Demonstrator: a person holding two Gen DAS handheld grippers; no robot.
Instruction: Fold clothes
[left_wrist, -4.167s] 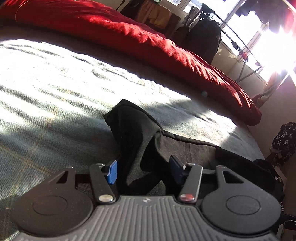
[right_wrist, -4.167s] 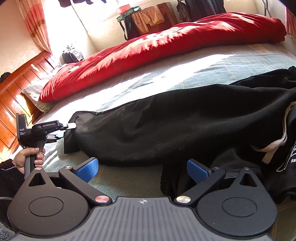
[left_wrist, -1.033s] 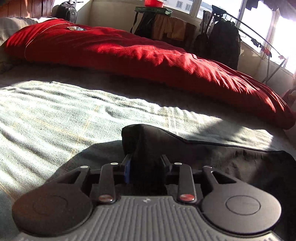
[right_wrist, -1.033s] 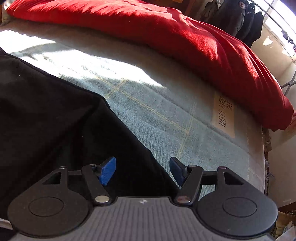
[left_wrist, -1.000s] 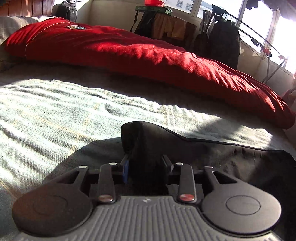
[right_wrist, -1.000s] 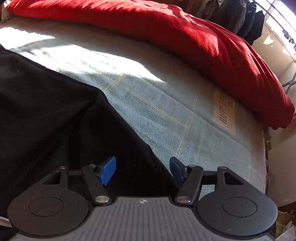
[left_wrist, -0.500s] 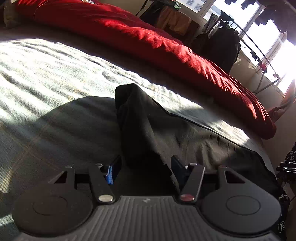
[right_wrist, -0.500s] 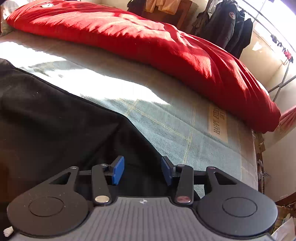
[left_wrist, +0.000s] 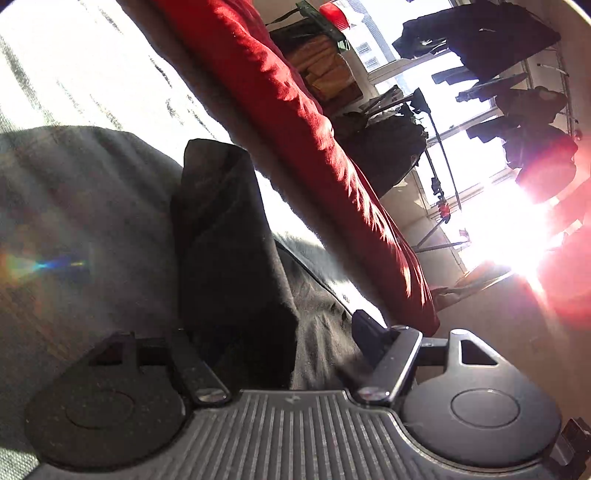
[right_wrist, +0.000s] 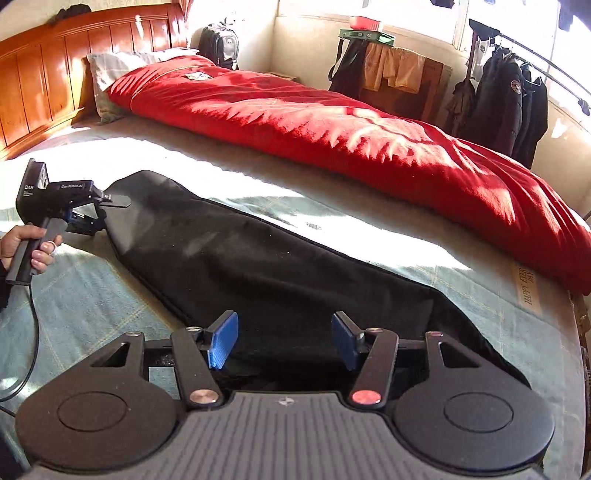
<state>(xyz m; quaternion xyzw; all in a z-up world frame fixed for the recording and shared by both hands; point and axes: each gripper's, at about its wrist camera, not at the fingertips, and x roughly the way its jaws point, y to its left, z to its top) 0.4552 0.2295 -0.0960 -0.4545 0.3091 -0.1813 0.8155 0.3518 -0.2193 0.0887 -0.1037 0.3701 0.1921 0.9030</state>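
Black trousers (right_wrist: 280, 266) lie stretched across the pale green bedcover (right_wrist: 85, 295), from far left to near right. My right gripper (right_wrist: 284, 339) hovers over their near end; its blue pads (right_wrist: 223, 339) stand apart, its jaws are opening, and nothing is between them. At the far left end a hand (right_wrist: 22, 243) holds my left gripper (right_wrist: 101, 210), one finger over and one under the cloth's edge. In the left wrist view, the left gripper (left_wrist: 269, 328) is rolled, and the trousers' end (left_wrist: 225, 236) stands as a fold between its opening jaws, clear of the right finger (left_wrist: 369, 332).
A red duvet (right_wrist: 332, 125) runs along the far side of the bed, with a pillow (right_wrist: 110, 74) and a wooden headboard (right_wrist: 44, 74) at far left. Jackets (right_wrist: 513, 99) hang on a rack at the right. The bed's foot edge (right_wrist: 576, 332) is near right.
My right gripper drew back and rose off the trousers, so their whole length shows. My left gripper rolled and sank, and its jaws widened off the trousers' end.
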